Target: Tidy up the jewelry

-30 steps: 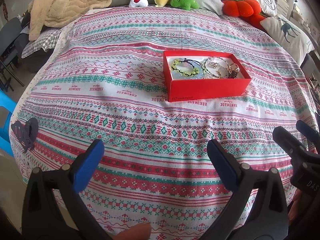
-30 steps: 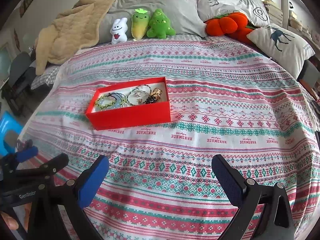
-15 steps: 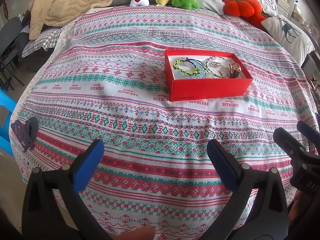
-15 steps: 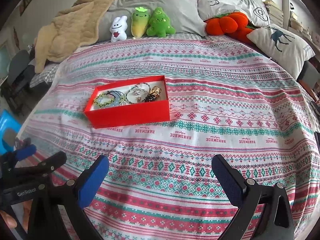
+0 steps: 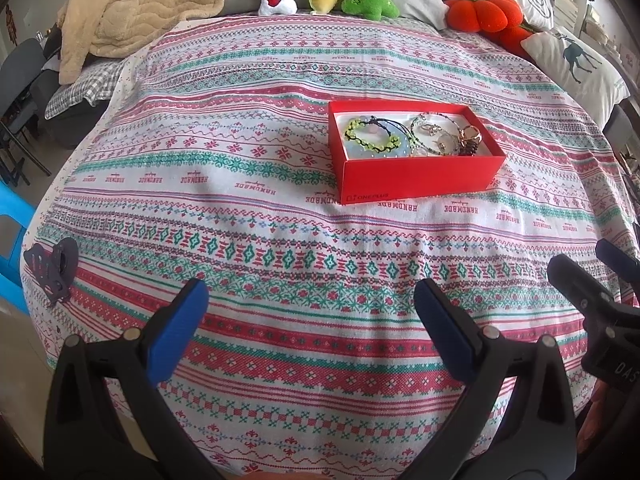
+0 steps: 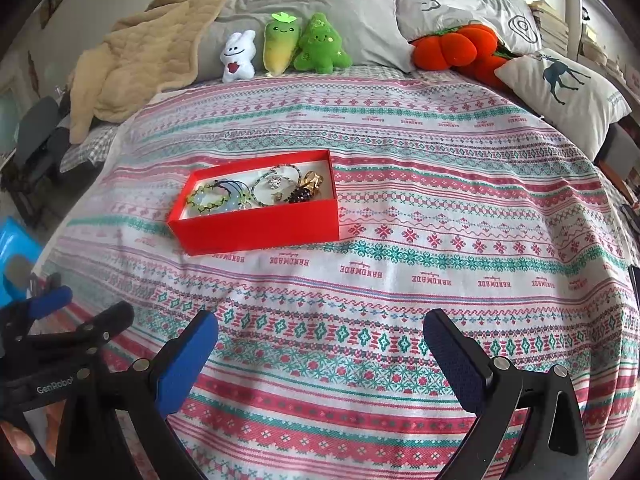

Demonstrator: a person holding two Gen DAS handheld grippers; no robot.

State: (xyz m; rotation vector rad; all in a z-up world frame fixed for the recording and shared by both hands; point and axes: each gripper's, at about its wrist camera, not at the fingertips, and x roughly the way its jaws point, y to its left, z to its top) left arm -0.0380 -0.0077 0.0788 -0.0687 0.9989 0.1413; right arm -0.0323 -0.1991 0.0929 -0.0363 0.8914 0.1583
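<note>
A red open box [image 5: 416,182] sits on the patterned bedspread, also in the right wrist view [image 6: 260,228]. It holds a green braided bracelet [image 5: 370,136], beaded bracelets [image 5: 430,132] and gold pieces [image 5: 470,136]. My left gripper [image 5: 310,312] is open and empty, low over the near part of the bed, well short of the box. My right gripper [image 6: 320,340] is open and empty, near the bed's front, to the right of the box. Each gripper shows at the edge of the other's view.
Plush toys [image 6: 280,46], grey pillows [image 6: 340,12], an orange pumpkin cushion [image 6: 456,50] and a deer pillow [image 6: 560,92] line the head of the bed. A beige blanket [image 6: 140,60] lies at the far left. A dark butterfly-shaped object [image 5: 52,270] lies at the bed's left edge.
Both grippers have moved slightly forward over the bed toward the box, still open. The box and jewelry have not moved.
</note>
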